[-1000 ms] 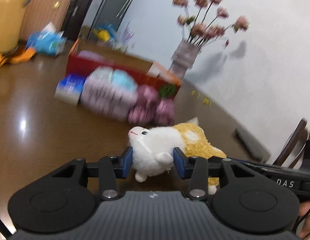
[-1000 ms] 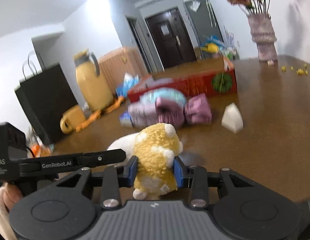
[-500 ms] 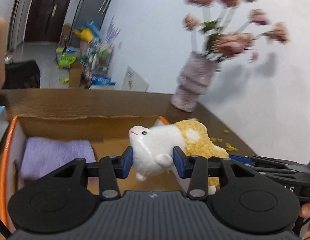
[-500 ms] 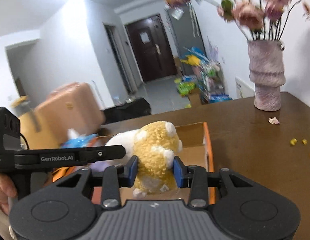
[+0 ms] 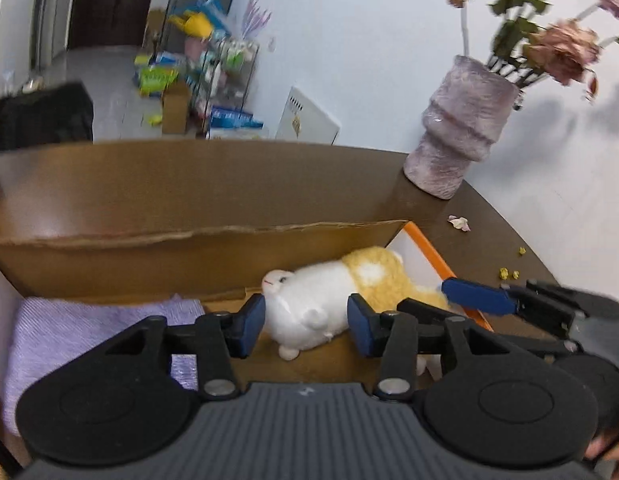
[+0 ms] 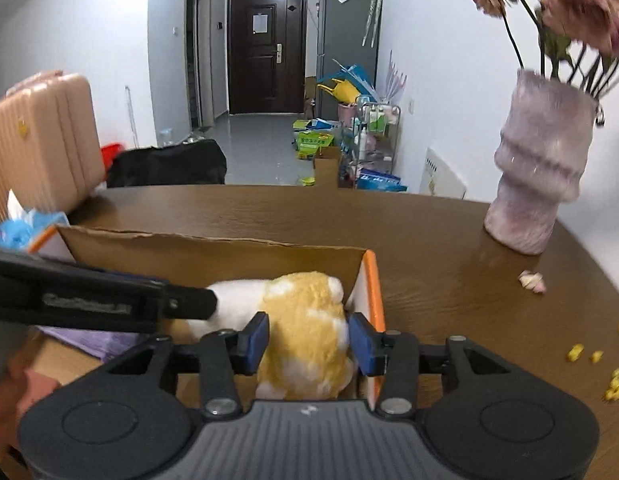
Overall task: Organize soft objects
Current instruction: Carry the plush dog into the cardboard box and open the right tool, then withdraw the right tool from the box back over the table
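Note:
A white and yellow plush hamster (image 5: 309, 304) lies inside an open cardboard box (image 5: 149, 256), at its right end. My left gripper (image 5: 306, 328) straddles the white head end, jaws opening, with the pads just off the fur. My right gripper (image 6: 309, 342) straddles the yellow rear of the plush (image 6: 305, 328), jaws opening too, the toy no longer pinched. One blue fingertip (image 5: 473, 294) of the right gripper shows in the left wrist view. A folded lilac cloth (image 5: 89, 328) lies in the box's left part.
The box (image 6: 213, 260) stands on a brown wooden table (image 6: 449, 240). A pink vase (image 6: 537, 184) of flowers stands at the far right, with petals and yellow crumbs (image 6: 613, 384) near it. A blue tissue pack (image 6: 21, 232) and a pink suitcase (image 6: 41, 140) are at the left.
Both grippers carried the plush across the table, past the pile of soft packs, and over the box. It now sits low inside the box and looks less squeezed.

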